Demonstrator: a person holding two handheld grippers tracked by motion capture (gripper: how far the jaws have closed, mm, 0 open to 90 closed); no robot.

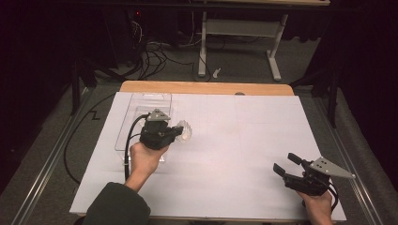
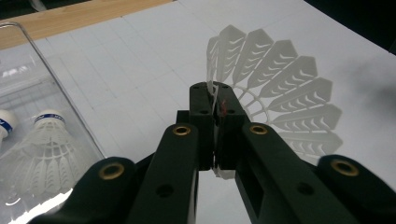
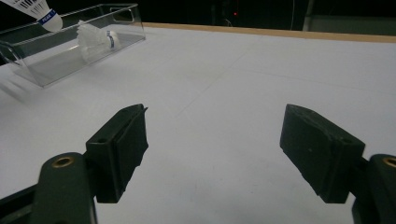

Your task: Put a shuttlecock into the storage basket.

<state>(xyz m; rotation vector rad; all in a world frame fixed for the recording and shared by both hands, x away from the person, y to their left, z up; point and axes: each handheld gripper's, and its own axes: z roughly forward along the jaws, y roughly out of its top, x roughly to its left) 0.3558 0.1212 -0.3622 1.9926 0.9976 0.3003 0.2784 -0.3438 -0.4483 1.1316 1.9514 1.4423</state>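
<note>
2 grippers: left gripper [image 2: 216,135] clamped on the skirt edge of a white shuttlecock [image 2: 275,98]; right gripper [image 3: 212,154] wide apart, holding nothing.
Grip advice: keep the pinch light, since the thin skirt looks easy to bend.
Shuttlecock position: fanning out past the left jaws, just beside the clear tray [image 1: 141,105], above the white table sheet [image 1: 234,140].
Tray contents: at least 2 more shuttlecocks [image 2: 42,149].

White table [image 1: 225,154] — clear tray [image 1: 148,101]
</note>
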